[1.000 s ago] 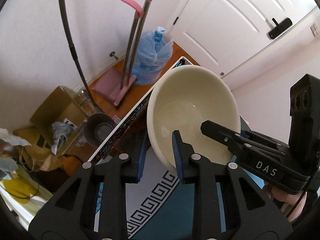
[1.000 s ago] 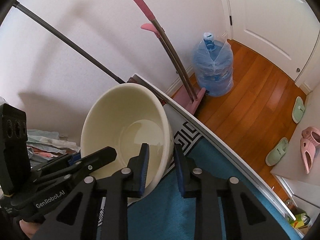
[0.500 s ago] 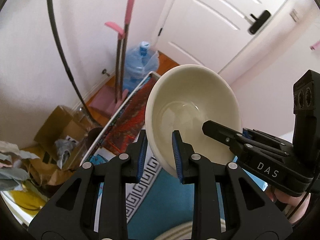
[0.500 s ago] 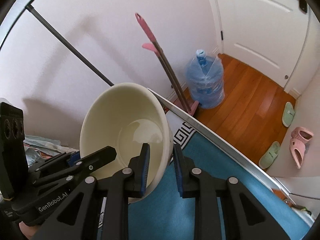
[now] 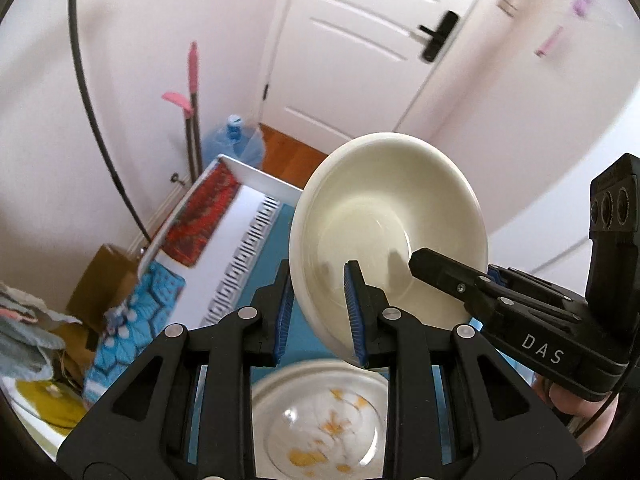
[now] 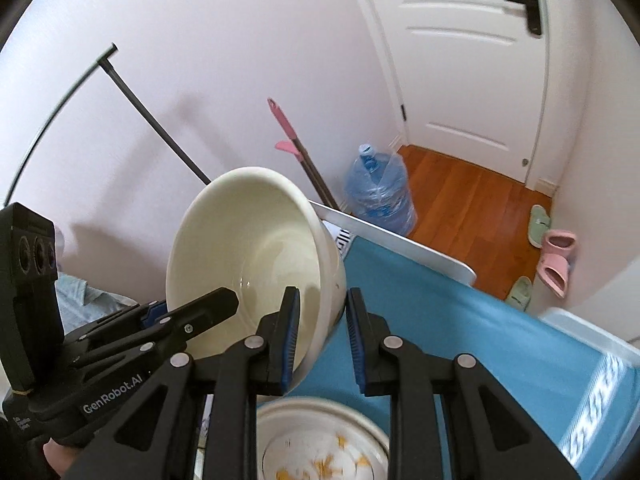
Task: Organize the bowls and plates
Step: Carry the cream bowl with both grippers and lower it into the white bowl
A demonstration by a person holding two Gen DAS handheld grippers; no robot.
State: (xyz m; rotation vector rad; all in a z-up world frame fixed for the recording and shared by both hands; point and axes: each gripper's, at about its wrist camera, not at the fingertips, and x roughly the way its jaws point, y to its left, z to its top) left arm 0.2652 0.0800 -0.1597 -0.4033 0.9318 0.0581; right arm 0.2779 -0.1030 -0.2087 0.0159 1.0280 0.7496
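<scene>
Holding the cream bowl [image 5: 384, 232] aloft above the flower-patterned plate [image 5: 320, 428], with your left hand-held gripper [image 5: 318, 312] and right hand-held gripper [image 6: 322, 336] each pinching opposite rims, keep both pinches level while lowering.

Cream bowl [image 5: 384, 216] fills the gap btwn tools; flowered plate [image 5: 320, 424] directly below blocks descent.

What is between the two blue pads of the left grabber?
The rim of the cream bowl sits pinched between the left gripper's pads, plain in the left wrist view; the right gripper pinches the opposite rim.
</scene>
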